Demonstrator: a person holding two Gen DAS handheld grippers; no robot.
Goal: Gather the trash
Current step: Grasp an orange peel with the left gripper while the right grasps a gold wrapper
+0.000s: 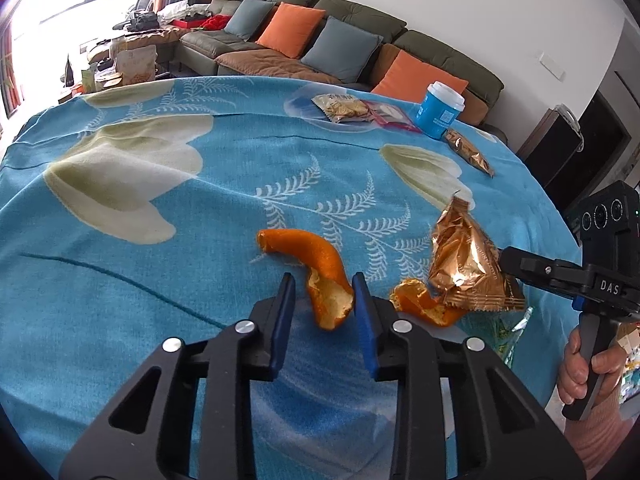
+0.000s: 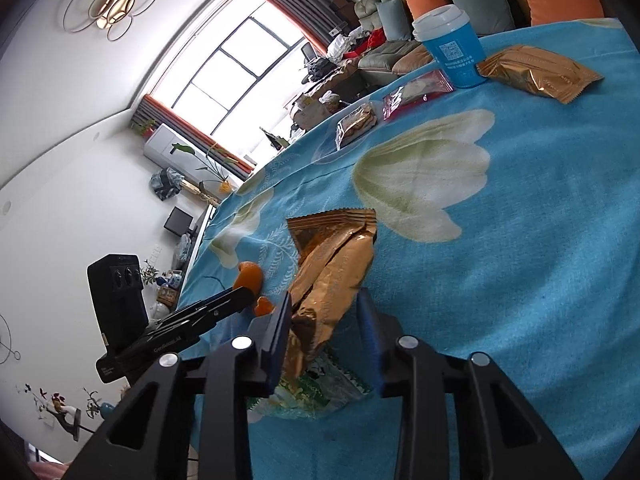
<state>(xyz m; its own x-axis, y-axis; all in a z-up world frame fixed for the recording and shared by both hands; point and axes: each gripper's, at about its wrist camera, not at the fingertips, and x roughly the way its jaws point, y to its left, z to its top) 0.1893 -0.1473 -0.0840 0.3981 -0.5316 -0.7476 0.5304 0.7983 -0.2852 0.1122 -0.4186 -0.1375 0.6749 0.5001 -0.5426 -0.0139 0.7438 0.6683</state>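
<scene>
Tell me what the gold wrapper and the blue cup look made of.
Gold wrapper: apparently metallised foil film, glossy, with sharp crinkles and bright glints. Blue cup: likely paper, matte printed wall; its white lid looks like plastic, though that is uncertain.

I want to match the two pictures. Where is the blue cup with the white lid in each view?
Left wrist view: blue cup stands upper right, at the table's far edge.
Right wrist view: the cup is at the top, right of centre.
Shared landmark: the gold wrapper lying beside it.
</scene>
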